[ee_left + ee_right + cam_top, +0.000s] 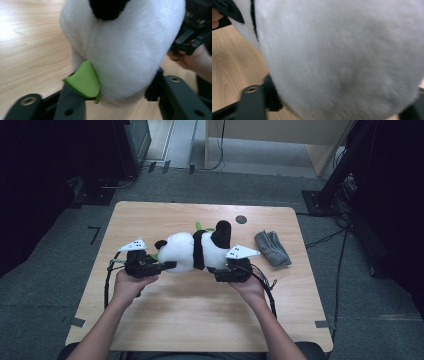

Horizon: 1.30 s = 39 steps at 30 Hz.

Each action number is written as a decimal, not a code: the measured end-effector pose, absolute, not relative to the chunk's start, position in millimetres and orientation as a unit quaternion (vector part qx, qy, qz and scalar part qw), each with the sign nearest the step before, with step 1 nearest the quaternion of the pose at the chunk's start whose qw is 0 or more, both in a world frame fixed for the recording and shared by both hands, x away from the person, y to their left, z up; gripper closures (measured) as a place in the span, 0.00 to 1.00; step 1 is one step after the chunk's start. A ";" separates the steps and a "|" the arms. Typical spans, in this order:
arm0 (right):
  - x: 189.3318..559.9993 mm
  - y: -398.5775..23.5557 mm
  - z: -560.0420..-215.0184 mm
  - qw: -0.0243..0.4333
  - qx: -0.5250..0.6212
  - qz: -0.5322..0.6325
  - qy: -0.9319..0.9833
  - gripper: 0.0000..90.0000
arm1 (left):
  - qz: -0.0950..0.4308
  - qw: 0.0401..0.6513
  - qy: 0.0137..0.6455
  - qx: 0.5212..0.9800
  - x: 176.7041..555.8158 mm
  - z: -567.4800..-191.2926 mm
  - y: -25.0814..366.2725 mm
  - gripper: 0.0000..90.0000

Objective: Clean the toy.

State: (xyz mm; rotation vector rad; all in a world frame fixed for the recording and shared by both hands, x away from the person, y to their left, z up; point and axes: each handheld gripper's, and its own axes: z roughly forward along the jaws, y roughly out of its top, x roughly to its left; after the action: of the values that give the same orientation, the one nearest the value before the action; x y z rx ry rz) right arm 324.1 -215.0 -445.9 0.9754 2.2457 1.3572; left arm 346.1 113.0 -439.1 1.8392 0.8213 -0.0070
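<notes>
**Mia:** What is on the pale wooden bench (200, 305)?

**Ben:** A big, fluffy black-and-white toy panda (192, 251). It lies on its side in the middle of the bench, between the two hands.

**Mia:** Is it being held?

**Ben:** Yes. The left gripper (167, 265) has one end of the panda between its jaws. In the left gripper view the soft white fur bulges between them and looks squeezed. A little green felt leaf (83, 82) pokes out there too.

**Mia:** And the other one?

**Ben:** The right gripper (224, 271) is at the other end. Its jaws sit on both sides of the white fur. That view is very close and blurry, so I think it pinches the fur, but I cannot be sure.

**Mia:** So how far along is the job?

**Ben:** I think both ends are about grabbed. The panda looks to be resting on the bench, so lifting or moving it is left to do.

**Mia:** Anything else there?

**Ben:** A rolled, grey, woolly sock (272, 248) lies off to the right, well apart.
</notes>
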 end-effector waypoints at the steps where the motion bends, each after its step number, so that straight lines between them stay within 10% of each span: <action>1: 324.1 -215.3 -445.5 0.170 0.344 0.476 0.791 0.37 | 0.005 0.531 0.343 0.775 345.9 -440.0 111.4 0.57; 8: 331.2 -228.3 -439.7 0.134 0.371 0.487 0.779 0.43 | 0.065 0.548 0.290 0.782 343.3 -440.7 112.2 0.29; 30: 334.2 -230.7 -431.4 0.031 0.393 0.491 0.777 0.42 | 0.069 0.528 0.253 0.808 338.1 -455.3 105.8 0.19; 39: 334.8 -226.0 -435.3 0.029 0.397 0.480 0.782 0.36 | 0.042 0.520 0.300 0.799 342.3 -457.1 107.2 0.45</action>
State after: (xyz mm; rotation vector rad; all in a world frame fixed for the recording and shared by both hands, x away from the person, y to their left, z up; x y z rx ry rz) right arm 334.8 -226.0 -435.3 1.2255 2.4127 1.4803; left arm 342.3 107.2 -457.1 1.9158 0.7191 0.1002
